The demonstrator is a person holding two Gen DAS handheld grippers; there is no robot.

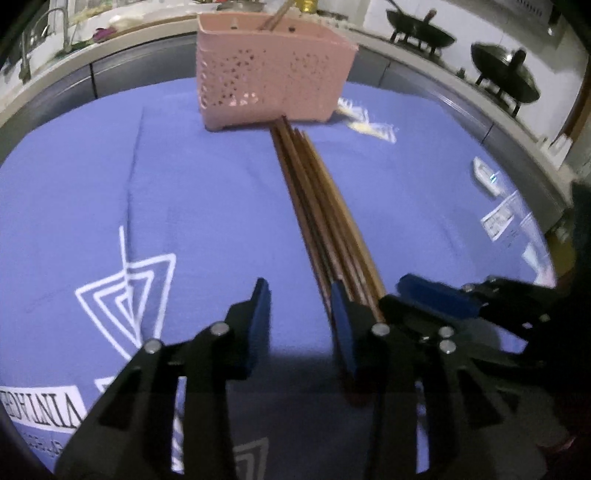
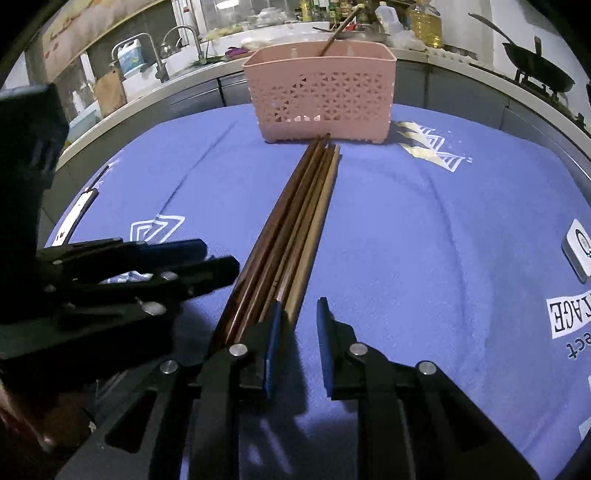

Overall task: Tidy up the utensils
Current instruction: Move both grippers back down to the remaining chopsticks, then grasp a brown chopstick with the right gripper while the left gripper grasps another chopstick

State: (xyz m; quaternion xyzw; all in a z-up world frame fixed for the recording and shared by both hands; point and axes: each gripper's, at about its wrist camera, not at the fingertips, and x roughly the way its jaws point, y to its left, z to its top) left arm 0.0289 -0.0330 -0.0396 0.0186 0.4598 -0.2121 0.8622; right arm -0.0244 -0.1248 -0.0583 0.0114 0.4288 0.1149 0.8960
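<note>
A bundle of several brown wooden chopsticks lies on the blue cloth, pointing at a pink perforated basket. One chopstick leans inside the basket. My left gripper sits low at the bundle's near end, its jaws apart over bare cloth and its right finger against the bundle's left side. My right gripper also has a gap with only cloth in it, its left finger on the bundle's right edge. Each gripper shows in the other's view: the right gripper, the left gripper.
The blue cloth carries white prints and covers the table. A small white device lies near its right edge. Behind the table runs a counter with a sink tap, bottles and black woks.
</note>
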